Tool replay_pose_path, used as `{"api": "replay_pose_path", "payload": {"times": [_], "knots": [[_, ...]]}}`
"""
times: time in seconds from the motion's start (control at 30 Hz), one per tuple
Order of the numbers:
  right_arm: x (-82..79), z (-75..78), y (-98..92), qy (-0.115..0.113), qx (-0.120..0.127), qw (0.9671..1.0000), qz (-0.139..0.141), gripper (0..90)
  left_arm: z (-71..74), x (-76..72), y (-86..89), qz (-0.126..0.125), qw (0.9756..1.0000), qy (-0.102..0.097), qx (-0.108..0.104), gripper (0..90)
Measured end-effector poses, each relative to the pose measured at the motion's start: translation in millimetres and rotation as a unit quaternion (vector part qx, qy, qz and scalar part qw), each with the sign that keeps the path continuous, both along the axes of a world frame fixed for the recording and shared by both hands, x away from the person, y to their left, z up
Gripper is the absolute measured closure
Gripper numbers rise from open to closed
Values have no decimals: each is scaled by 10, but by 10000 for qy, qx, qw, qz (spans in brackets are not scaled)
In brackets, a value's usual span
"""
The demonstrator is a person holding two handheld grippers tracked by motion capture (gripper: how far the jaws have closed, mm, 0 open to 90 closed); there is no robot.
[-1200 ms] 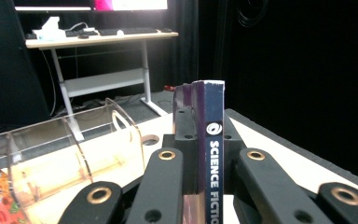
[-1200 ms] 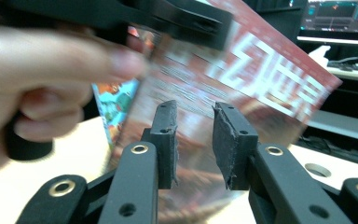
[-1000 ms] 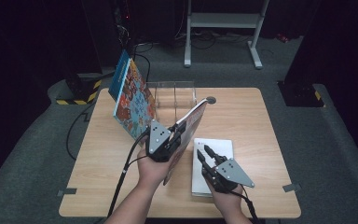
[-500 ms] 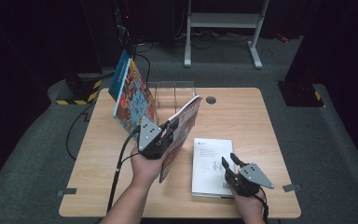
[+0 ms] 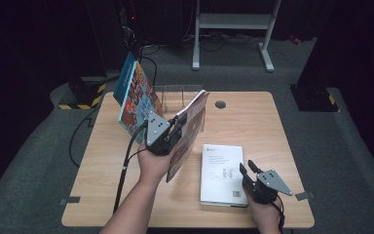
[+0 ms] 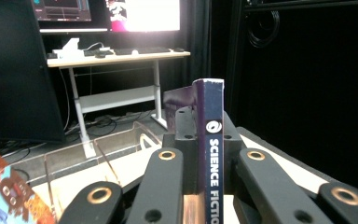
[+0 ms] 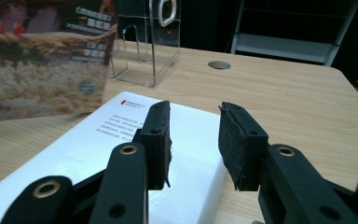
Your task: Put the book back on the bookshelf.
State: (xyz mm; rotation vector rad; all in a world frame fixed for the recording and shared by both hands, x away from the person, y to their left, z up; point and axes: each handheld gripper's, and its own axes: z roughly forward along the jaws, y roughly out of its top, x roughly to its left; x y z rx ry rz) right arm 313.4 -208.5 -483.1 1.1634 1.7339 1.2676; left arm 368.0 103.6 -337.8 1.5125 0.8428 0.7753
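- The left gripper (image 5: 174, 127) is held above the middle of the table (image 5: 253, 117), its jaws pinching the science-fiction book (image 5: 187, 134) at the spine.
- In the left gripper view the book's dark spine (image 6: 209, 154) stands upright between the two black jaws, with the white words "SCIENCE FICTION" running along it and the pads pressed against both covers.
- In the high view that book is lifted off the table, tilted, its upper end near the clear acrylic book stand (image 5: 177, 95) at the far edge.
- A colourful picture book (image 5: 136, 95) leans at the far left corner, beside the stand and just left of the held book.
- The right gripper (image 5: 246, 171) sits low near the near right corner, over the near right edge of the white book (image 5: 221, 170), which lies flat on the table.
- The right gripper's jaws have just been closing a little; they stand apart with nothing between the pads, and the white book's cover (image 7: 121, 135) and the bare wood lie below them.
- The white book lies between the middle and the near edge, well apart from the round cable hole (image 5: 219, 104) toward the far edge.
- The person's left hand (image 5: 153, 163) grips the left gripper from below.
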Motion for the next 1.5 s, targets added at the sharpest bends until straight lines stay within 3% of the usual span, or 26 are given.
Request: {"api": "replay_pose_path", "payload": {"times": [0.17,0.27,0.47,0.83,1.03,1.5], "knots": [[-7,5,11,-7,2,10000,16,649,-14,110,-75,-3,9999,-61,-124,837],[-7,1,5,-28,7,10000,20,652,-30,165,-116,-2,9998,-148,-93,837],[-14,11,-6,-26,18,10000,14,653,-97,189,-116,-56,9997,-175,-145,837],[-16,-20,23,-19,-82,9999,116,634,-221,-45,50,-220,9994,-261,-111,834],[-6,-45,13,100,-145,9997,145,626,-301,-183,134,-313,9990,-295,-87,833],[-73,-132,-203,365,-235,9989,-148,602,-430,-323,334,-425,9989,-163,-142,830]]}}
